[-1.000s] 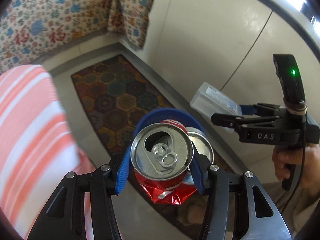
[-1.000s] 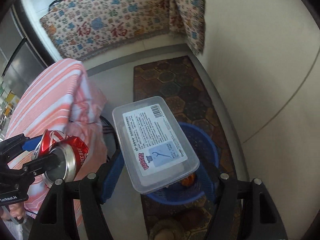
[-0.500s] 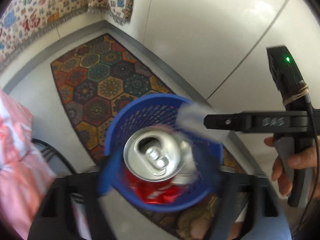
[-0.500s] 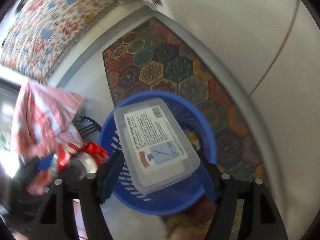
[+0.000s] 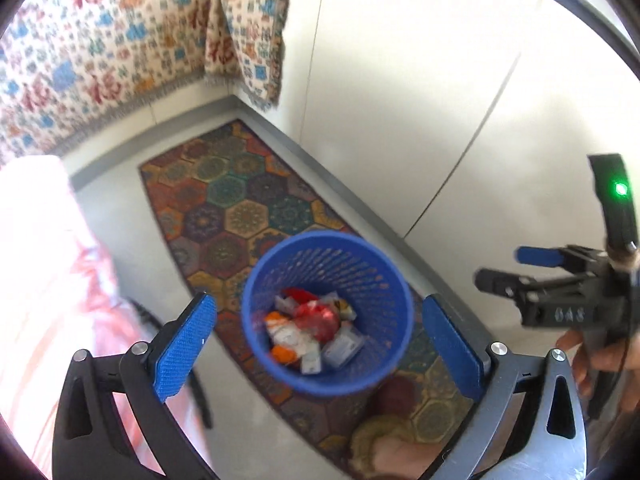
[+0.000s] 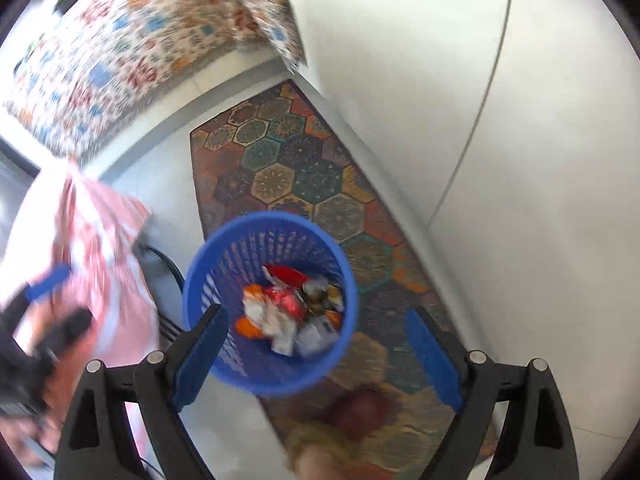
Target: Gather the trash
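A blue mesh trash basket (image 5: 256, 320) stands on a patterned rug and shows in both views (image 6: 200, 300). Inside it lie the crushed red can (image 5: 316, 318), wrappers and a clear plastic box (image 5: 342, 346); the same trash shows in the right wrist view (image 6: 286, 304). My left gripper (image 5: 320, 350) is open and empty above the basket. My right gripper (image 6: 316, 354) is open and empty above it too. The right gripper also shows at the right of the left wrist view (image 5: 560, 280).
The hexagon-patterned rug (image 5: 236, 208) runs along a white wall (image 5: 420, 80). A pink striped cloth (image 5: 40, 280) hangs at the left. A floral cloth (image 5: 100, 48) hangs at the back. A black cable (image 6: 168, 264) lies by the basket. A foot (image 5: 396, 444) stands near it.
Both grippers opened: the left let go of the red can and the right let go of the clear plastic box, and both now lie in the basket.
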A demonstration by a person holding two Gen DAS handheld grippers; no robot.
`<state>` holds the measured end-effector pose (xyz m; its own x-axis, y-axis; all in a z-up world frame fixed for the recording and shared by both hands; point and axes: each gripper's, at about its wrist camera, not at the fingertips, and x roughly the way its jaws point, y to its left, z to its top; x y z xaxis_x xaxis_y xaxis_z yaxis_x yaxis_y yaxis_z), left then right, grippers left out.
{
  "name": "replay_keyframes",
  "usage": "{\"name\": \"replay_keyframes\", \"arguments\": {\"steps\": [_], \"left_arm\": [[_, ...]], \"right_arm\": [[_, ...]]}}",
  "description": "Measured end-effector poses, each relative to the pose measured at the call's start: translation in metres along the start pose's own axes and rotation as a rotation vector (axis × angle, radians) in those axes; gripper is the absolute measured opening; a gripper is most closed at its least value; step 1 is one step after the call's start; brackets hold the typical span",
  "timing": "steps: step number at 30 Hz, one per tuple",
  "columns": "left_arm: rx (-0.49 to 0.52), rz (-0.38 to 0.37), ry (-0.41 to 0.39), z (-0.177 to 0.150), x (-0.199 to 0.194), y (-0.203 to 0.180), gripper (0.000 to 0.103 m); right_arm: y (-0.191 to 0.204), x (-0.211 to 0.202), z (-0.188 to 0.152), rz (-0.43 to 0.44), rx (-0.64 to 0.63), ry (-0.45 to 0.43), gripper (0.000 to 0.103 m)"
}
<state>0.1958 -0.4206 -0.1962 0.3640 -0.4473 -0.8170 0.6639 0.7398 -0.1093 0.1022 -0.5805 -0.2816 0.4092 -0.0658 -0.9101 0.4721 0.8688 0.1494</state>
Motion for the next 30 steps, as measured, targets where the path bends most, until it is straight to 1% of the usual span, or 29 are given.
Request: {"name": "replay_keyframes", "arguments": {"steps": [2,4,7,10,12,14,18,20,25,30], "left_arm": [[0.034,0.043,-0.002,-0.013,-0.019,-0.01,0.103],[0.062,0.06,-0.002,-0.026,-0.035,-0.019,0.103],[0.062,0.094,0.0,-0.037,-0.056,-0.023,0.102],[0.052,0.108,0.013,-0.041,-0.071,-0.021,0.102],[0.037,0.133,-0.01,-0.044,-0.081,-0.018,0.103],[0.018,0.153,-0.025,-0.045,-0.088,-0.015,0.103],[-0.025,0.151,-0.046,-0.049,-0.101,-0.007,0.103],[-0.033,0.172,-0.053,-0.05,-0.105,-0.005,0.103],[-0.035,0.189,-0.037,-0.052,-0.11,-0.001,0.102],[-0.04,0.176,0.001,-0.051,-0.108,-0.002,0.102]], "right_arm": [[0.008,-0.021,-0.023,-0.041,-0.032,-0.011,0.092],[0.013,-0.041,-0.049,-0.041,-0.017,-0.045,0.092],[0.015,-0.061,-0.075,-0.017,0.011,-0.069,0.092],[0.02,-0.083,-0.095,-0.051,0.03,-0.104,0.092],[0.026,-0.097,-0.104,-0.063,0.018,-0.126,0.092],[0.033,-0.108,-0.109,-0.065,-0.004,-0.141,0.092],[0.047,-0.125,-0.113,-0.085,-0.046,-0.173,0.092],[0.051,-0.131,-0.114,-0.076,-0.057,-0.181,0.092],[0.062,-0.137,-0.116,-0.062,-0.079,-0.183,0.092],[0.067,-0.14,-0.117,-0.058,-0.088,-0.184,0.092]]}}
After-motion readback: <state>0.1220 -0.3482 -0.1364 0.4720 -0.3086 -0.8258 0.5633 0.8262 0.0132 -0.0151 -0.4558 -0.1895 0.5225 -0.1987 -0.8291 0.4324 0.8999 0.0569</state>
